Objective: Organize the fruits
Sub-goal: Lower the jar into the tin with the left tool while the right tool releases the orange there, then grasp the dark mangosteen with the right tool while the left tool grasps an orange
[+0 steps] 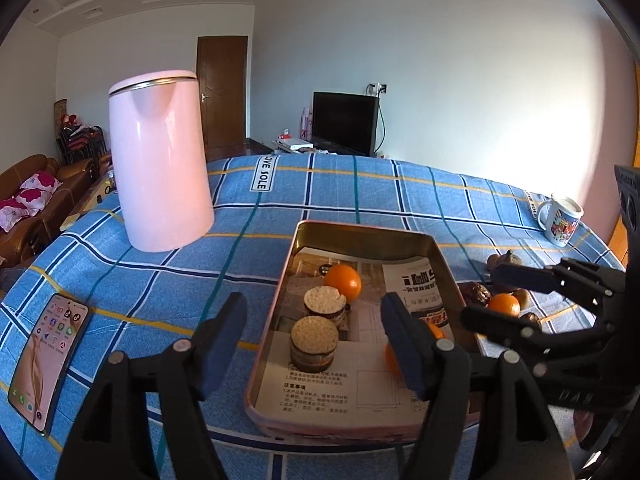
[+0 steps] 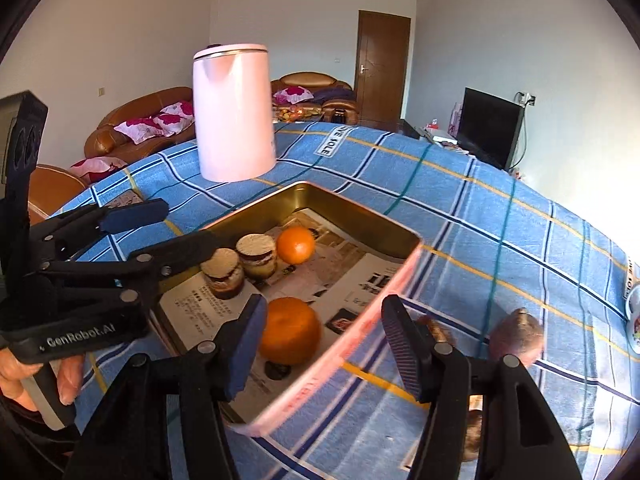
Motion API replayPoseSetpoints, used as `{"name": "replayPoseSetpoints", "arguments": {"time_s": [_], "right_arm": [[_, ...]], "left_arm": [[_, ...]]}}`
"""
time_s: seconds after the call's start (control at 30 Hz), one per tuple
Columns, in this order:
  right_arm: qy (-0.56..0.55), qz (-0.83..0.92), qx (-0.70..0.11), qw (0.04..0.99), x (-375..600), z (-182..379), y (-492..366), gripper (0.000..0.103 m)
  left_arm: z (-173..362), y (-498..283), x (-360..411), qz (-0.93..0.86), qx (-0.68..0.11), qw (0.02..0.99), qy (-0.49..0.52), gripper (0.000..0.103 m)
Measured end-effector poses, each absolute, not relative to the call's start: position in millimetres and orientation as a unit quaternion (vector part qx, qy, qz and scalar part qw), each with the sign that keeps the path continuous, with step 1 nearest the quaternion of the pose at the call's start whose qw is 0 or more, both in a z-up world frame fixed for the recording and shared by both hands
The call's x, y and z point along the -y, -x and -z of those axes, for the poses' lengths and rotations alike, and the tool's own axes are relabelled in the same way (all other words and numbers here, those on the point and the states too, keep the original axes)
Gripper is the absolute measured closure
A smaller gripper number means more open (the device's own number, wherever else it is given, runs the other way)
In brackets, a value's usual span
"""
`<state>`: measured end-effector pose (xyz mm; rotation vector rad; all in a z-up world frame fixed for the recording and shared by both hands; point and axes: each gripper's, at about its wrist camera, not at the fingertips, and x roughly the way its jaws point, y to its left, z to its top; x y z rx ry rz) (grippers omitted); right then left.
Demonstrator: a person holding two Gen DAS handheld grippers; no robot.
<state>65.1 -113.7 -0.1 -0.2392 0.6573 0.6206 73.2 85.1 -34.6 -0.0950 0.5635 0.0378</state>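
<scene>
A metal tin tray (image 1: 356,230) (image 2: 352,210) lined with newspaper sits on the blue plaid cloth. It holds one orange at the back (image 1: 343,282) (image 2: 296,244), a second orange at the front (image 1: 394,356) (image 2: 290,331), and two round biscuit stacks (image 1: 314,344) (image 2: 223,273). More fruit lies on the cloth right of the tray: an orange (image 1: 503,305) among brown fruits (image 1: 475,294) (image 2: 516,334). My left gripper (image 1: 314,340) is open over the tray's front. My right gripper (image 2: 324,344) (image 1: 486,294) is open above the tray's right rim, empty.
A tall pink kettle (image 1: 162,160) (image 2: 234,114) stands behind the tray to the left. A phone (image 1: 46,360) lies at the left edge of the table. A patterned mug (image 1: 562,218) stands at the far right. Sofas, a door and a television are behind.
</scene>
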Motion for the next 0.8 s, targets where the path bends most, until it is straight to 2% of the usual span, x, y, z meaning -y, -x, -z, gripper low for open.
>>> {"name": "replayPoseSetpoints", "arguments": {"time_s": [0.23,0.6,0.63,0.67,0.73,0.8], "right_arm": [[0.118,-0.218,-0.321,0.914,172,2,-89,0.042],[0.158,-0.232,-0.368,0.886,144,28,-115,0.043],[0.169,-0.228,-0.378,0.881,139,32,-117,0.049],[0.177,-0.22,-0.386,0.878,136,35,-121,0.059],[0.175,-0.225,-0.4,0.871,133,41,-126,0.067],[0.171,-0.216,-0.401,0.874,135,42,-129,0.07]], "left_arm": [[40,-77,-74,-0.017,-0.281,0.958,0.05,0.03],[40,-77,-61,-0.008,-0.284,0.958,0.035,0.03],[40,-77,-60,-0.007,-0.284,0.958,0.034,0.03],[39,-77,-58,-0.005,-0.284,0.958,0.033,0.03],[39,-76,-55,-0.001,-0.283,0.959,0.032,0.03],[38,-75,-51,0.003,-0.283,0.959,0.03,0.03]]}}
